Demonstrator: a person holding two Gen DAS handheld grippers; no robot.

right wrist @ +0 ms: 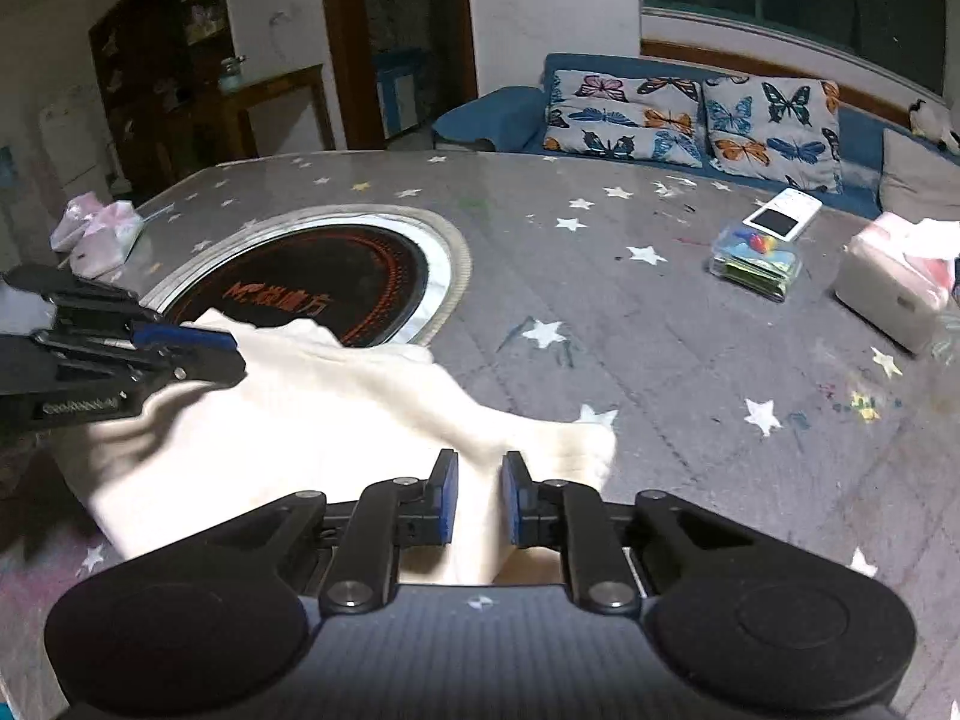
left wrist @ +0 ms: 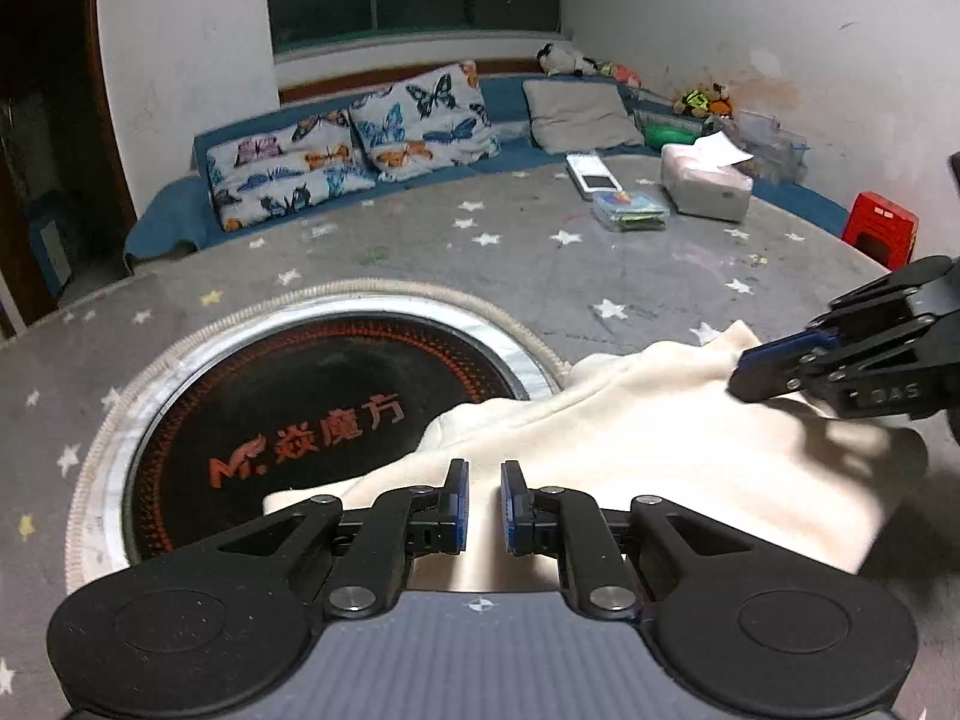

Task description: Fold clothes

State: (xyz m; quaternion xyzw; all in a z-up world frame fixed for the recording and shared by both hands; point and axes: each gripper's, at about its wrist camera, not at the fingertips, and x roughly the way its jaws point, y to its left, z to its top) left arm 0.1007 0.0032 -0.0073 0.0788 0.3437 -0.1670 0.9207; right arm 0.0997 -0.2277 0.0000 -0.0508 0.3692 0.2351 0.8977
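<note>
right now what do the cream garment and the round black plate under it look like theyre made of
The cream garment: likely soft fleece or velour, matte, fuzzy, draping in rounded folds. The round black plate: seemingly glossy glass or ceramic with printed orange lettering, inside a silvery, probably metal, ring; sheen suggests this, not certain.

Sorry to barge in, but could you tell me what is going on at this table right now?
A person with a handheld gripper in each hand is folding a cream garment on the star-patterned table. The left gripper and right gripper each have cloth between their fingers, with a narrow gap showing, so a firm pinch cannot be confirmed. The garment lies rumpled, partly over the round black cooktop set in the table.
</note>
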